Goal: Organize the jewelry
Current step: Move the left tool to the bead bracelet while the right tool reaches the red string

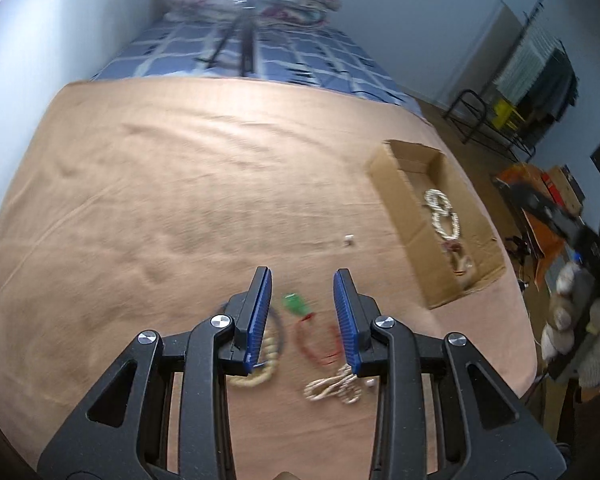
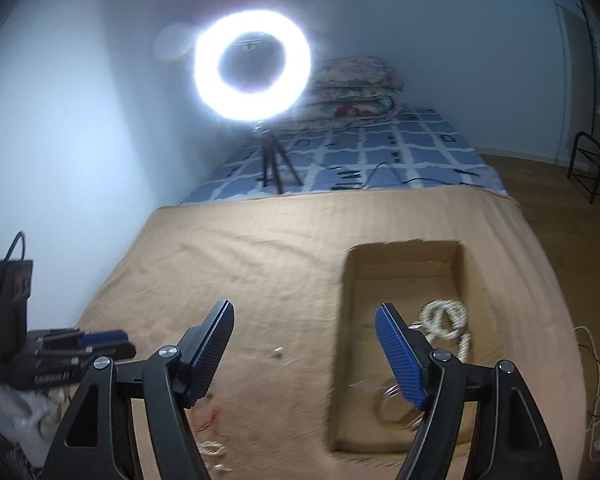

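Note:
My left gripper (image 1: 302, 272) hangs open over the tan cloth (image 1: 180, 200), nothing between its blue pads (image 1: 260, 312). Below it on the cloth lie a green pendant on a red cord (image 1: 296, 305), a beige bead bracelet (image 1: 256, 376) and a white bead necklace (image 1: 332, 388). A small white bead (image 1: 348, 240) lies farther off. To the right stands an open cardboard box (image 1: 396, 200) with a white bead necklace (image 1: 442, 212) inside. My right gripper (image 2: 304, 306) is open and empty above the box's (image 2: 404, 246) left wall. The boxed necklace (image 2: 444, 320) shows beyond its right finger.
A ring light on a tripod (image 2: 252, 64) stands on the blue checked bedding (image 2: 380, 152) behind the cloth. A black device with a blue part (image 2: 80, 344) sits at the left edge. Floor clutter and stuffed toys (image 1: 572, 320) lie off the bed's right side.

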Demonstrator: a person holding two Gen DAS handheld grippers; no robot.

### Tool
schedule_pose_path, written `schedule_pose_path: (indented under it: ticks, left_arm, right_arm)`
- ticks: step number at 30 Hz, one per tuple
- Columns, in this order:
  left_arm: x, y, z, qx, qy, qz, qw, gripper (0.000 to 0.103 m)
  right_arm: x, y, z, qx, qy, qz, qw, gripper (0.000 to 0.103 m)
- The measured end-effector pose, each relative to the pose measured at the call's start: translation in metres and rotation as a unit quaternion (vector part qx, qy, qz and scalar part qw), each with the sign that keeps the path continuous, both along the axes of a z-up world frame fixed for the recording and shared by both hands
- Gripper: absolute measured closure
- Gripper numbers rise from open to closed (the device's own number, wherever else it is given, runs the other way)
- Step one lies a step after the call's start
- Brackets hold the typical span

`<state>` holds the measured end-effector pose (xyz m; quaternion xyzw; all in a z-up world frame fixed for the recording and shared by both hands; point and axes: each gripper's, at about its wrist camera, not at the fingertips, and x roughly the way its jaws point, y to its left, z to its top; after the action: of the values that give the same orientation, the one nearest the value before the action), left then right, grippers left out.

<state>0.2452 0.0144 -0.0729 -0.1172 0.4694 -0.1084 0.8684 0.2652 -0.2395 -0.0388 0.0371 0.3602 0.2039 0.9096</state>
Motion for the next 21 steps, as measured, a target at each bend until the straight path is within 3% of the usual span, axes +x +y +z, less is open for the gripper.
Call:
schedule_pose_path:
  ticks: [7,16,21]
  left_arm:
    - [-0.01,0.048,-0.026,-0.028,0.031,0.029,0.9987,0.071]
    - [-0.003,0.069,-0.064,-0.045,0.079,0.03,0.9954,0.071]
    - [-0.001,0.073,-0.071,-0.054,0.086,0.03,0.9944,0.071]
  right_arm:
    - [-0.035,0.036,-0.022,0.008,0.038,0.043,0.998,0.029]
    - [-0.055,0.061,-0.068,0.021,0.12,0.069,0.99,0.046]
    - [-0.054,0.07,-0.084,0.007,0.133,0.076,0.988,0.053]
